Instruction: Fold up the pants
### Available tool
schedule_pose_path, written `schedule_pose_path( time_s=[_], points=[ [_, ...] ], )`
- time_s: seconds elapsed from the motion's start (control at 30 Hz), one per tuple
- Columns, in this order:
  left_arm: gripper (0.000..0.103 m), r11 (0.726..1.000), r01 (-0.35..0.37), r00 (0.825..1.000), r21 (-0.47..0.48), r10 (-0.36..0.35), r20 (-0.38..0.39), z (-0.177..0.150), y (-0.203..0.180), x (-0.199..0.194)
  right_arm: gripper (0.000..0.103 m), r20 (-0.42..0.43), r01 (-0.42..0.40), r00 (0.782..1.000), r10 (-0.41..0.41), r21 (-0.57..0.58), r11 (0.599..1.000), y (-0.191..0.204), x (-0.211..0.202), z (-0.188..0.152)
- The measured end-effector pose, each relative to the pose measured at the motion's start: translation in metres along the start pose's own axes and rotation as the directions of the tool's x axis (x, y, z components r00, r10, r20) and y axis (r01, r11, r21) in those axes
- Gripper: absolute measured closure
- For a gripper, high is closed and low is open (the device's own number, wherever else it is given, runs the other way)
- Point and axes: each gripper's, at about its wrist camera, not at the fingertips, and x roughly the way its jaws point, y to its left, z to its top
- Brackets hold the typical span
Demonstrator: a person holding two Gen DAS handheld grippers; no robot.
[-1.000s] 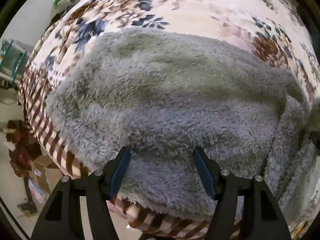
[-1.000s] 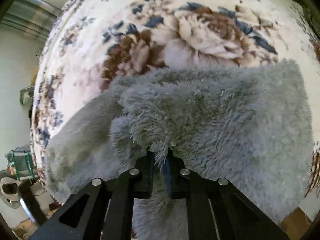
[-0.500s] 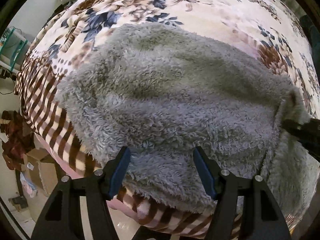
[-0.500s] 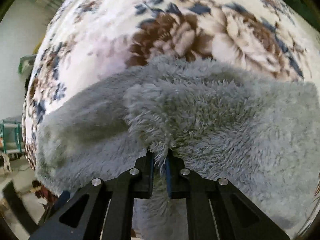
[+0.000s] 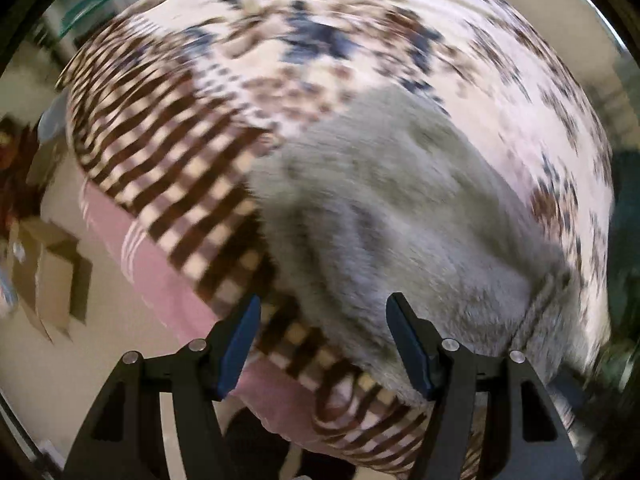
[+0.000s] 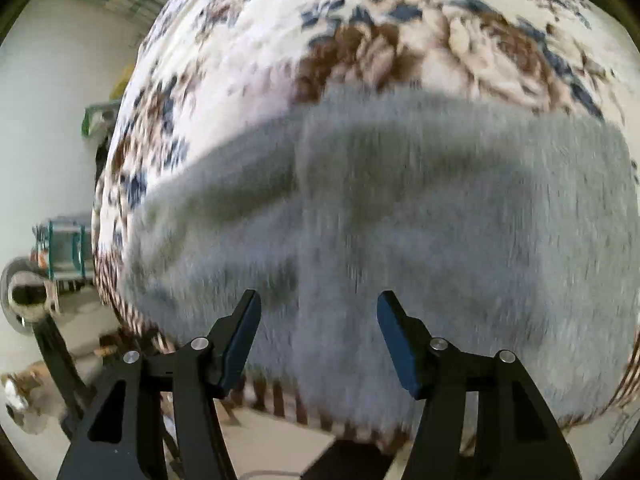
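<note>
The grey fleece pants (image 6: 400,216) lie folded at the near edge of the flowered bed (image 6: 360,12). The right tongs (image 6: 318,336) have just let go; the left tongs (image 5: 322,340) gape, empty. Fold laid; next comes a fresh grip.

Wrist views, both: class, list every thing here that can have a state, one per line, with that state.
Grey fluffy fleece pants: lying folded over on the bed, held by neither tongs.
Left tongs: open, nothing between the pads.
Right tongs: open, jaws have just been opening; nothing gripped, pants lie below.
Floral cream, brown and blue blanket: spread over the bed under the pants.
</note>
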Motion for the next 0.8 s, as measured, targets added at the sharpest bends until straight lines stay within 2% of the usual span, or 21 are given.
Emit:
schedule_pose_path(
  time_s=[0.03,0.1,0.17,0.2,0.23,0.33,0.43,0.47,0.53,0.6,0.63,0.7,0.73,0.8],
  points=[
    [0.040,1.000,-0.001,1.000,-0.016,0.001,-0.004,0.002,0.004,0.002,0.040,-0.020,0.009,1.000,-0.009,-0.011,1.000,0.003,0.007,-0.008],
    [0.040,0.999,0.005,1.000,-0.052,-0.006,-0.021,0.004,0.009,0.009,0.041,-0.068,0.079,0.994,-0.083,-0.057,0.995,0.009,0.027,-0.025],
    [0.040,0.995,0.029,0.999,-0.090,-0.033,-0.037,0.006,0.014,0.014,0.062,-0.053,0.164,0.984,-0.170,-0.098,0.981,0.013,0.045,-0.039],
    [0.040,0.992,0.051,0.998,-0.114,-0.056,-0.037,0.006,0.017,0.016,0.087,-0.042,0.215,0.974,-0.221,-0.108,0.971,0.013,0.050,-0.044],
    [0.040,0.987,0.078,0.996,-0.140,-0.083,-0.033,0.007,0.020,0.019,0.089,-0.028,0.214,0.976,-0.218,-0.099,0.972,0.013,0.051,-0.047],
    [0.040,0.970,0.154,0.987,-0.190,-0.158,-0.004,0.010,0.027,0.024,0.089,0.026,0.204,0.979,-0.202,-0.123,0.971,0.024,0.041,-0.051],
    [0.040,0.943,0.230,0.973,-0.241,-0.231,0.026,0.017,0.031,0.039,0.085,-0.026,0.186,0.981,-0.190,-0.128,0.974,0.018,0.044,-0.047],
    [0.040,0.936,0.237,0.971,-0.262,-0.238,0.027,0.020,0.033,0.044,0.080,-0.053,0.159,0.985,-0.165,-0.098,0.982,0.010,0.046,-0.045],
    [0.040,0.896,0.289,0.954,-0.336,-0.297,0.029,0.024,0.039,0.060,0.073,-0.090,0.087,0.992,-0.088,-0.022,0.996,-0.007,0.044,-0.038],
    [0.040,0.868,0.312,0.947,-0.386,-0.316,0.057,0.029,0.044,0.070,0.070,-0.096,0.028,0.995,-0.026,0.019,0.999,-0.022,0.035,-0.032],
    [0.040,0.859,0.319,0.946,-0.400,-0.317,0.072,0.030,0.046,0.073,0.070,-0.089,0.024,0.996,-0.022,0.023,0.999,-0.027,0.031,-0.031],
    [0.054,0.843,0.334,0.942,-0.422,-0.318,0.110,0.032,0.047,0.073,0.070,-0.061,0.037,0.997,-0.036,0.018,0.999,-0.039,0.020,-0.031],
    [0.078,0.849,0.339,0.941,-0.405,-0.315,0.128,0.034,0.043,0.069,0.070,-0.049,0.039,0.998,-0.038,0.017,0.999,-0.041,0.017,-0.031],
    [0.087,0.876,0.339,0.940,-0.342,-0.297,0.170,0.034,0.032,0.055,0.070,-0.026,0.033,0.999,-0.032,0.018,0.999,-0.050,0.007,-0.032]
  ],
)
